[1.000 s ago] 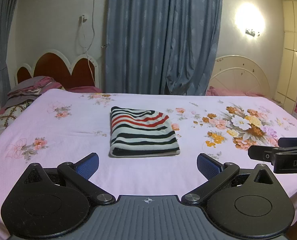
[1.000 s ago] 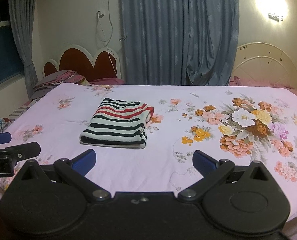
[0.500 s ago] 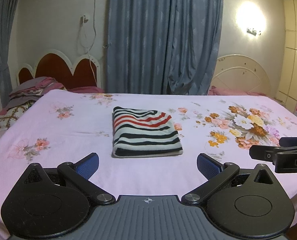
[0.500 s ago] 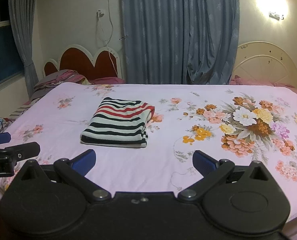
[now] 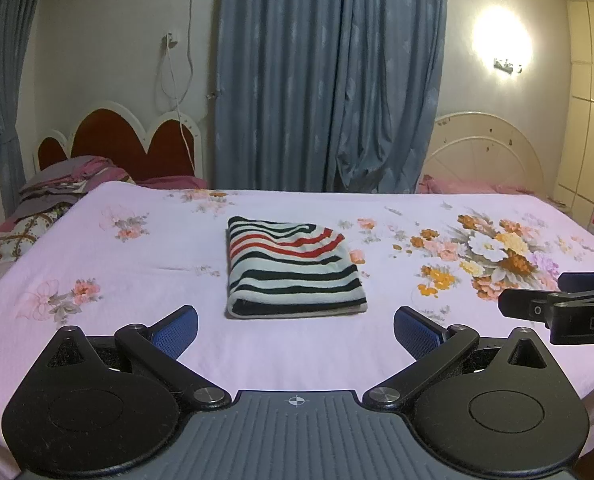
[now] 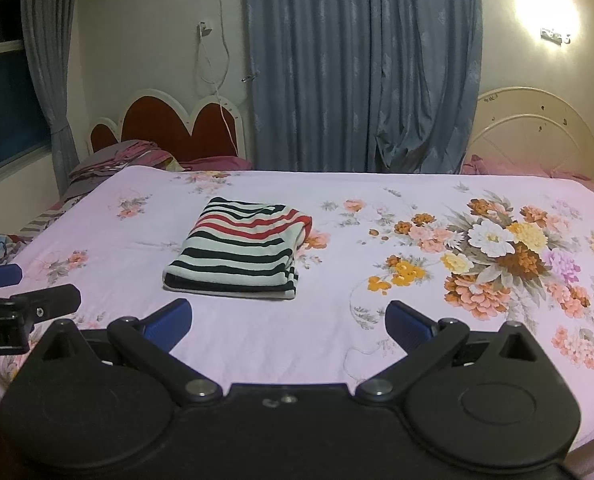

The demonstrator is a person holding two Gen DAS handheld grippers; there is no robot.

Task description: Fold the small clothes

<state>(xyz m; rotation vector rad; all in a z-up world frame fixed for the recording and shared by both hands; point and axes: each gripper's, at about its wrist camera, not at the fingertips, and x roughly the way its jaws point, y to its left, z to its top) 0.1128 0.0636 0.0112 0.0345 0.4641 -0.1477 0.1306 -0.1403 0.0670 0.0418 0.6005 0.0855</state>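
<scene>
A bed (image 5: 109, 280) with a pink floral sheet fills the foreground. At its far left corner lies a heap of crumpled bedding (image 5: 61, 188) against a red scalloped headboard (image 5: 137, 140). Past the far edge hang blue-grey curtains (image 5: 329, 80); a cream rounded headboard (image 5: 485, 152) stands beyond the far right corner, under a lit wall lamp (image 5: 505, 44). A white cable (image 5: 177, 80) hangs on the wall.
</scene>
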